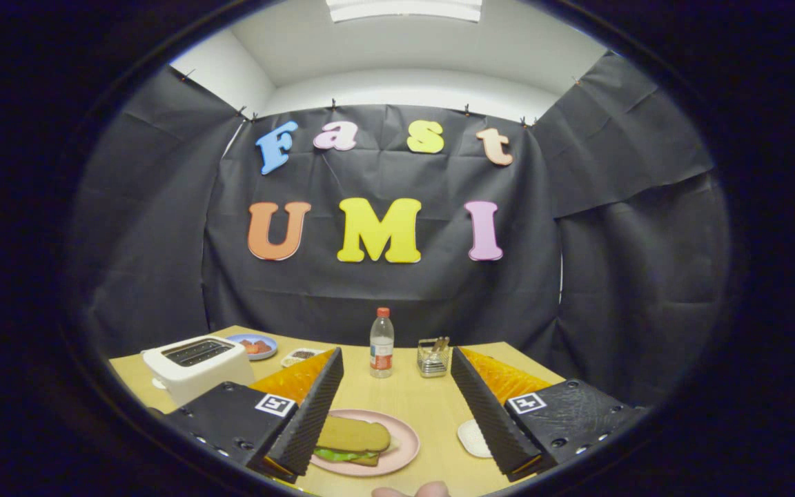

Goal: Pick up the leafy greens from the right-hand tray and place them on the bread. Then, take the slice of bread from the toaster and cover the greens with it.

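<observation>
Hand-held gripper (397,414): released, fingers wide apart, nothing held.
Pink plate (408,442): between fingers; bread slice (352,435) covered leafy greens (335,455).
Toaster (194,366): beyond left finger, on bench (425,407).

Bottle (381,343), rack (433,357) beyond open fingers (315,407).
</observation>
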Motion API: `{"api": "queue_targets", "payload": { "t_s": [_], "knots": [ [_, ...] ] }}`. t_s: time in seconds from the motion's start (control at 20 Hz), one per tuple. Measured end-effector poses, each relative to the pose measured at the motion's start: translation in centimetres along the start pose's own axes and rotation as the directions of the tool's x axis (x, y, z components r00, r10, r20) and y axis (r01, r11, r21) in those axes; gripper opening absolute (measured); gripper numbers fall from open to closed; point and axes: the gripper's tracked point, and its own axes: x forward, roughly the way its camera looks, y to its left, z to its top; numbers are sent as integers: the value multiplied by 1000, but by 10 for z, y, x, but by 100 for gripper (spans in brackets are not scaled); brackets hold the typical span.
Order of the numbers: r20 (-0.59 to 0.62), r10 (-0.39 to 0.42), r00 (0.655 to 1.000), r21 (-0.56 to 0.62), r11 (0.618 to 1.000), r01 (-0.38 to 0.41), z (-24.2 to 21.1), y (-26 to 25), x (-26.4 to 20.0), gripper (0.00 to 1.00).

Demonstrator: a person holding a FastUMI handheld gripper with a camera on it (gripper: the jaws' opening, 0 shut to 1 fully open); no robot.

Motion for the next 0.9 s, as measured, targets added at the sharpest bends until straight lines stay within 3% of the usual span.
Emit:
{"api": "queue_targets", "payload": {
  "t_s": [0.9],
  "knots": [
    [12,9,1000,42,999,-9,8,-6,-21,96]
  ]
}}
